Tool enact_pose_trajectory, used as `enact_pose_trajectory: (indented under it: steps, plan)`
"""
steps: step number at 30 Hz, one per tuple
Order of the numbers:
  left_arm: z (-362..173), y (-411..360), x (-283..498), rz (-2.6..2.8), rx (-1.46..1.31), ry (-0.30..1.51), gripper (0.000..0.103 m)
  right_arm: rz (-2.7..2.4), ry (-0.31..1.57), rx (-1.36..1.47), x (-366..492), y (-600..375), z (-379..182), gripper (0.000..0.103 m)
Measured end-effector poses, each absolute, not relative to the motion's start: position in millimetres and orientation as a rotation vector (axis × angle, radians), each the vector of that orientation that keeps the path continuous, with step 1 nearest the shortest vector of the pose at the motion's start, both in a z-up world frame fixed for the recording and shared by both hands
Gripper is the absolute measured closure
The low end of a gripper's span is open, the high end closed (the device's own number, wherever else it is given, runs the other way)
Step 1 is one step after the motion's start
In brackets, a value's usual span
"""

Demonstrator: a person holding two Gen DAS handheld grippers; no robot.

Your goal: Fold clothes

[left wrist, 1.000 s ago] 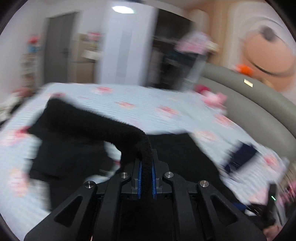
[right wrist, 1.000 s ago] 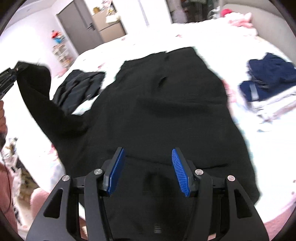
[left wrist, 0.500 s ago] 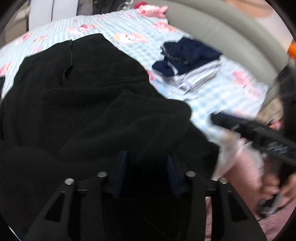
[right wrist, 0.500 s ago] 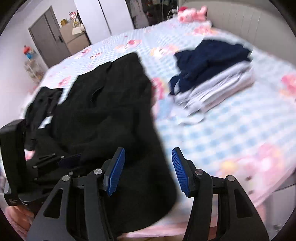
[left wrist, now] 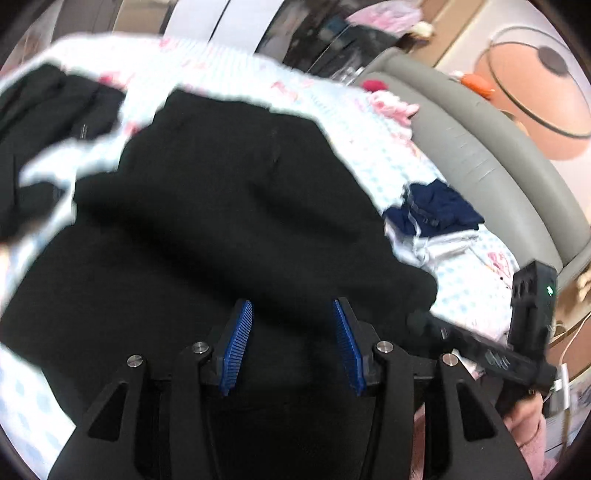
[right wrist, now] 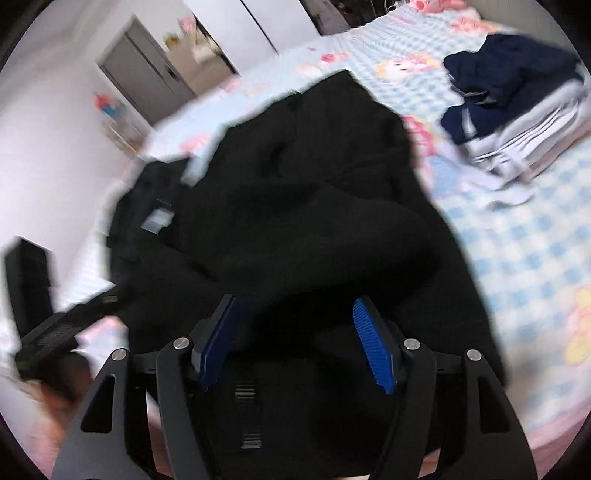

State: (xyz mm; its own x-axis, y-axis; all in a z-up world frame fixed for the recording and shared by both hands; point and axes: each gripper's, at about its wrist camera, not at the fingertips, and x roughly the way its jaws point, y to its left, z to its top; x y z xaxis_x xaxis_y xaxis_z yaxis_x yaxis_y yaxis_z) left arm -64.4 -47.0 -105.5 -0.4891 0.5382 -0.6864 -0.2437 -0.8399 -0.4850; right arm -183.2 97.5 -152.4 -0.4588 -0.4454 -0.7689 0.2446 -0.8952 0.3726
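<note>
A black garment (left wrist: 229, 221) lies spread on the checked bed (right wrist: 517, 236). Left gripper (left wrist: 293, 343) and right gripper (right wrist: 299, 343) hover over its near edge, jaws apart, the right's just widened, apparently gripping nothing.

A bed (right wrist: 517, 229) under a blue-and-white checked sheet with pink cartoon prints fills the room. At its head curves a grey padded headboard (left wrist: 491, 147). Beyond its far side stand a grey door (right wrist: 147, 74) and white wardrobe panels (right wrist: 236, 29) against white walls.
</note>
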Motion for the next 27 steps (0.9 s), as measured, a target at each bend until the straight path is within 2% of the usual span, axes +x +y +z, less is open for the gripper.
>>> enact_pose_trajectory:
  steps: [2, 6, 10, 13, 19, 25, 26, 27]
  plan:
    - [-122, -49, -54, 2.318, -1.241, -0.476, 0.056, -2.426, -0.231, 1.37, -185, 101, -156, 0.037]
    - [-140, -52, -46, 2.307, -1.243, -0.522, 0.056, -2.456, -0.339, 1.299, -178, 121, -143, 0.037]
    - [-146, -50, -52, 2.297, -1.264, -0.431, 0.054, -2.523, -0.39, 1.276, -173, 141, -137, 0.037]
    - [-148, -59, -48, 2.306, -1.225, -0.493, 0.054, -2.478, -0.481, 1.303, -176, 152, -140, 0.036]
    - [-133, -66, -52, 2.363, -1.122, -0.481, 0.054, -2.309, -0.377, 1.292, -168, 105, -138, 0.036]
    - [-143, -59, -60, 2.337, -1.18, -0.479, 0.054, -2.383, -0.307, 1.368, -195, 70, -161, 0.033]
    - [-143, -57, -60, 2.336, -1.172, -0.468, 0.054, -2.381, -0.321, 1.363, -198, 69, -163, 0.041]
    - [-141, -56, -58, 2.336, -1.16, -0.462, 0.054, -2.38, -0.335, 1.358, -201, 67, -164, 0.053]
